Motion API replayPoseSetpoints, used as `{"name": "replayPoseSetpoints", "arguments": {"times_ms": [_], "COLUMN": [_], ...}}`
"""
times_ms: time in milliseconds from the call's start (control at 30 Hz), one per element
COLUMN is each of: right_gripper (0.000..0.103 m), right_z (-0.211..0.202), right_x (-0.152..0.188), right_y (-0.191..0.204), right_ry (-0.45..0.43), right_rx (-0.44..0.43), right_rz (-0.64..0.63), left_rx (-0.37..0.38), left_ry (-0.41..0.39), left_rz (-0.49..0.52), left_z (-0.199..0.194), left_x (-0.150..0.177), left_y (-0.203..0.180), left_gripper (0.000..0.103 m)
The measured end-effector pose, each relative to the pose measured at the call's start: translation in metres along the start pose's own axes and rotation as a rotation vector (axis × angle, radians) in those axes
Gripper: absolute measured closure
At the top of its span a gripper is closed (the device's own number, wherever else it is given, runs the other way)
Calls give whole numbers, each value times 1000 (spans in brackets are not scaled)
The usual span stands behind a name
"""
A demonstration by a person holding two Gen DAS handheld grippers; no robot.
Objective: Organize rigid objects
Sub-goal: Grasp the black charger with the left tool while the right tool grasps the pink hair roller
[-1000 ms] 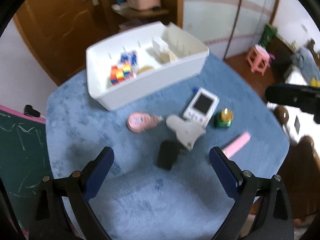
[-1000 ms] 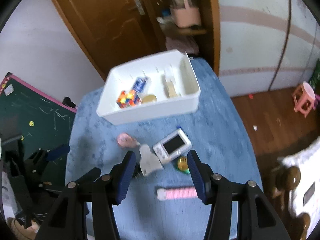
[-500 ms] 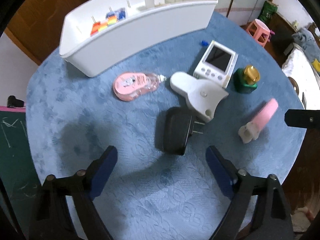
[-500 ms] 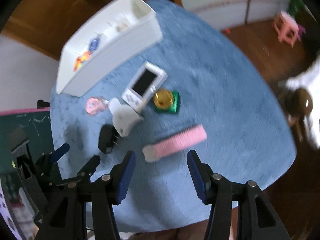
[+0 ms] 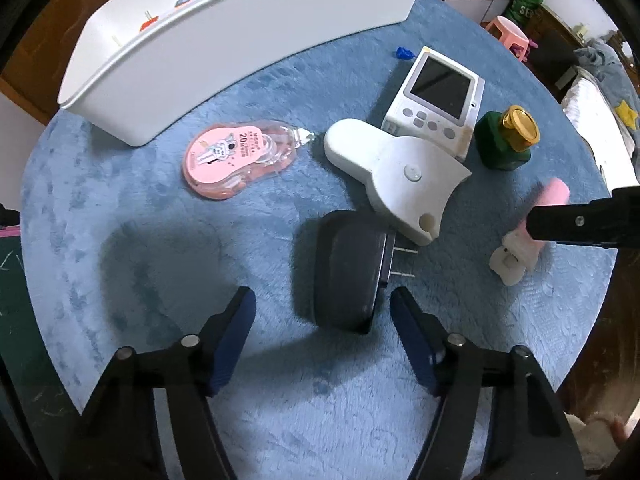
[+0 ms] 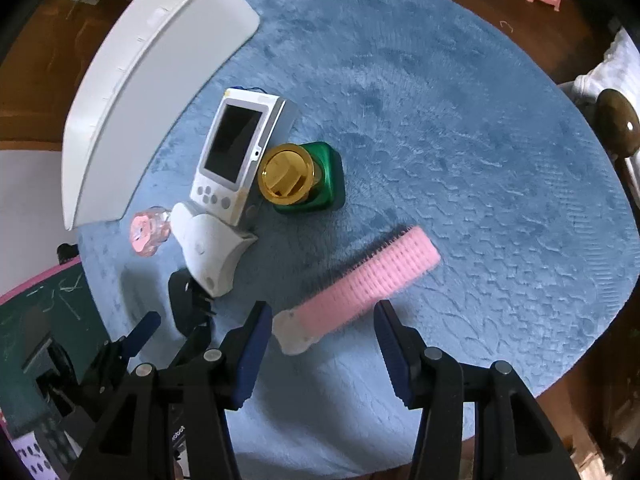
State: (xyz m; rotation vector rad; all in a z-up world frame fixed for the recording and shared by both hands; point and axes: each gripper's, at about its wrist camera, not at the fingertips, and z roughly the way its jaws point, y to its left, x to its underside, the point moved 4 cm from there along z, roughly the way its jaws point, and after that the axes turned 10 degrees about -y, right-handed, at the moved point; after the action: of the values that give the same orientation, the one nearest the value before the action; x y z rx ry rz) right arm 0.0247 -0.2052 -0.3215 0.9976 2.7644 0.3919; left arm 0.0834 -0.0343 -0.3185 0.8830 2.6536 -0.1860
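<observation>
Left wrist view: black charger (image 5: 347,272) is framed by the spread left gripper (image 5: 322,309).
Pink comb (image 6: 362,288) is straddled, untouched, by the spread right gripper (image 6: 322,322).

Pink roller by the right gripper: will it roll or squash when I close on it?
The roller looks cylindrical, so a nudge may roll it. Its ribbed surface should grip, though it may give slightly. The white clip end probably limits rolling. Right gripper is open around it.

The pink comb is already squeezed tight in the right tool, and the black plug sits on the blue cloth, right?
Not quite. The right wrist view shows the right tool open, with the pink comb lying loose on the blue cloth. The black plug does sit on the cloth.
</observation>
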Motion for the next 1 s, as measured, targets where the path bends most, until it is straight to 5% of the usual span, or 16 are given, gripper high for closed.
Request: {"name": "replayPoseSetpoints", "arguments": {"times_ms": [200, 367, 633, 667, 700, 833, 1000], "right_gripper": [56, 60, 76, 83, 103, 103, 101], "right_z": [14, 19, 17, 14, 11, 9, 25], "right_x": [1, 3, 14, 16, 18, 28, 35], "right_y": [12, 19, 38, 40, 44, 49, 35], "right_ry": [-5, -19, -56, -65, -73, -71, 33], "right_rx": [58, 101, 104, 87, 80, 84, 27], "right_rz": [-41, -63, -135, -157, -178, -229, -116], "left_rx": [20, 45, -17, -24, -25, -20, -14], "left_ry": [24, 18, -1, -2, -3, 1, 15], "left_rz": [-9, -10, 27, 26, 21, -3, -47], "left_z": [9, 10, 10, 9, 7, 1, 4], "left_x": [1, 1, 1, 1, 0, 7, 12], "left_y": [5, -1, -21, -25, -30, -29, -24], "left_gripper": [42, 63, 64, 64, 64, 64, 64]}}
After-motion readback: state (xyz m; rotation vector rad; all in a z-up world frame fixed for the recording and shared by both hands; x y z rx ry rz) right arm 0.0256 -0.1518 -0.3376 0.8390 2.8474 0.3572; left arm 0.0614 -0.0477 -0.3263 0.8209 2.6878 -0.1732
